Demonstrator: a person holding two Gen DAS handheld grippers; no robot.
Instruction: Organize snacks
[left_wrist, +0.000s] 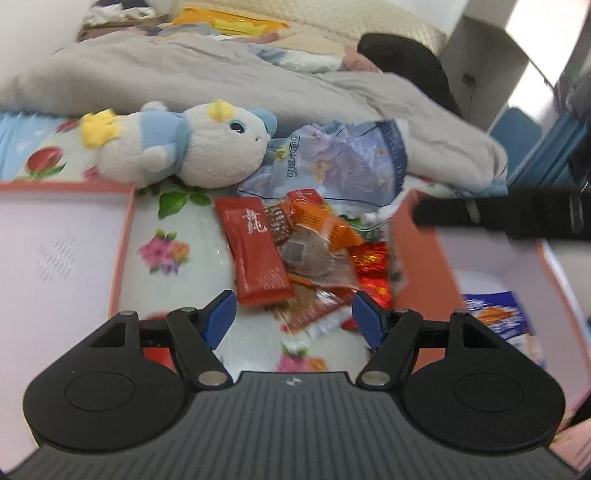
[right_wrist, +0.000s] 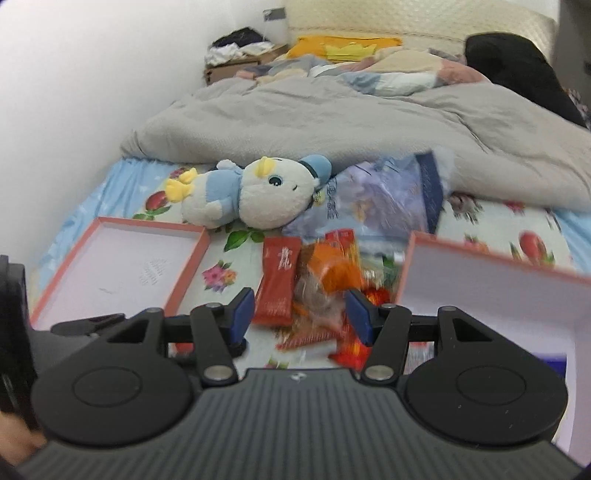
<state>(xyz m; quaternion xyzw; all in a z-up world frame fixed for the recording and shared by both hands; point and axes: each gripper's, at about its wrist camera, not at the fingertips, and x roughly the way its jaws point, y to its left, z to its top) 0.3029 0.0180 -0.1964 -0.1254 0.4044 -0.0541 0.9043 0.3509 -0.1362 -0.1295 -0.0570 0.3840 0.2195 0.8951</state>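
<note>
A heap of snack packets lies on the flowered bedsheet between two pink boxes. It holds a long red packet (left_wrist: 255, 251) (right_wrist: 279, 284), an orange packet (left_wrist: 321, 218) (right_wrist: 332, 269), a clear packet with brown contents (left_wrist: 317, 262) and a shiny red wrapper (left_wrist: 373, 266). My left gripper (left_wrist: 294, 317) hovers open just short of the heap, nothing between its blue pads. My right gripper (right_wrist: 301, 317) also stands open over the heap's near edge, holding nothing. The left pink box (left_wrist: 55, 251) (right_wrist: 129, 269) shows a bare white floor. In the right pink box (left_wrist: 480, 266) (right_wrist: 480, 280) lies a blue and white packet (left_wrist: 498, 317).
A white and blue plush toy (left_wrist: 192, 147) (right_wrist: 255, 195) lies behind the heap, beside a large lilac-blue bag (left_wrist: 343, 158) (right_wrist: 376, 192). A grey duvet (left_wrist: 221, 74) (right_wrist: 332, 110) is bunched up further back. A blurred black bar (left_wrist: 498, 214) crosses above the right box.
</note>
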